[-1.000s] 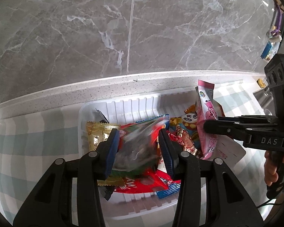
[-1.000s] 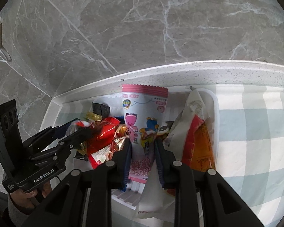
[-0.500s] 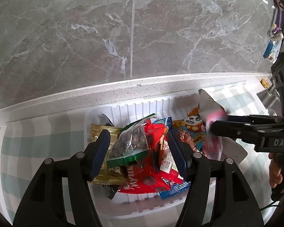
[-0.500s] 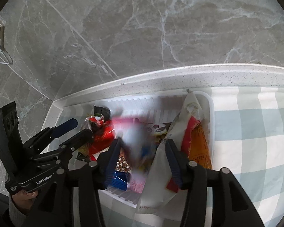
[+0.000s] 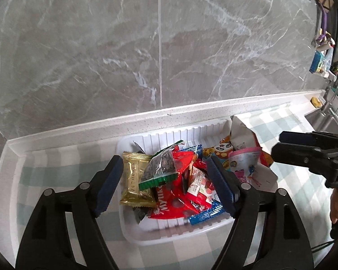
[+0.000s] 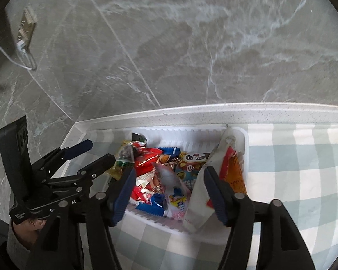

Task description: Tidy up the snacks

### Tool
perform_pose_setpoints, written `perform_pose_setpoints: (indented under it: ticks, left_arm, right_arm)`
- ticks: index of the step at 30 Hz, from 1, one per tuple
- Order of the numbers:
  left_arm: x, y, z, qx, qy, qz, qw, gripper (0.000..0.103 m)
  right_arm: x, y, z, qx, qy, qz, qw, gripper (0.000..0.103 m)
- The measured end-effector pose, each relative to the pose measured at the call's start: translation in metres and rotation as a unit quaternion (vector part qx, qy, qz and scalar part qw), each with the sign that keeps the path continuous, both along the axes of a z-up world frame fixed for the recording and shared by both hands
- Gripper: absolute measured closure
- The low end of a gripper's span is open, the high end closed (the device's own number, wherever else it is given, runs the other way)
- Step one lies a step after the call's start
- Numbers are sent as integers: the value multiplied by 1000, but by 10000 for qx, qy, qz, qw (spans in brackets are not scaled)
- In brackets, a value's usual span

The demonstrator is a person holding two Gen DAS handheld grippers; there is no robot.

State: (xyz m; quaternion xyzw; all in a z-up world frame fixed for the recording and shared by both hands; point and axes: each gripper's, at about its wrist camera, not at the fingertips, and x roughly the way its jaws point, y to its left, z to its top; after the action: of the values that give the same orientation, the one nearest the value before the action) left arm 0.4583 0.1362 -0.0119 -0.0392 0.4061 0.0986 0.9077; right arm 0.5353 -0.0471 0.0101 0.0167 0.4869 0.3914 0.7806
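A white ribbed tray (image 5: 169,236) on the checked cloth holds several snack packets. My left gripper (image 5: 163,164) hovers above its left half, jaws opening, pressing on nothing. Below it a clear bag of dark seeds (image 5: 160,168) lies on a gold packet (image 5: 135,177) and a red one (image 5: 175,209). My right gripper (image 6: 169,172) hangs over the tray (image 6: 245,139), jaws opening and free. The pink packet (image 6: 169,177), blurred, lies under it beside a panda packet (image 6: 191,159). A white and orange bag (image 6: 200,193) leans over the tray's right rim.
A grey marble wall and a white speckled ledge (image 5: 191,112) close off the back. The green checked cloth (image 6: 293,180) spreads to the right. A sink edge (image 5: 322,121) and small items (image 5: 322,60) sit far right. A wall socket with a cable (image 6: 24,31) is at left.
Both grippers opened and rose. The left one let go of the seed bag and the right one let go of the pink packet; both packets now lie in the tray.
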Motion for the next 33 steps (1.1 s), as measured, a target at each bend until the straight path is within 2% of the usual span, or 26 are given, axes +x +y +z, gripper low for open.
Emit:
perform_pose_setpoints:
  ticks: [4, 7, 12, 17, 25, 33]
  left_arm:
    - [-17, -9, 17, 201, -116, 63, 9997, 13]
    - [-32, -16, 30, 272, -181, 137, 9994, 11]
    - [-62, -36, 54, 581, -302, 205, 9976, 7]
    - [-90, -61, 74, 847, -412, 117, 9955, 7]
    - [-130, -101, 108, 1137, -598, -73, 9917, 6]
    - [-150, -120, 123, 1303, -660, -176, 9891, 6]
  right_arm:
    - [-22, -12, 18, -29, -384, -24, 9993, 25]
    - [-41, -22, 33, -66, -696, -89, 9975, 16]
    - [-72, -40, 55, -150, -1213, -203, 9923, 9]
    - [-99, -61, 75, -153, -1548, -374, 9871, 7]
    - [-131, -86, 92, -108, -1749, -611, 9826, 6]
    - [-151, -103, 98, -73, -1752, -755, 9816, 5]
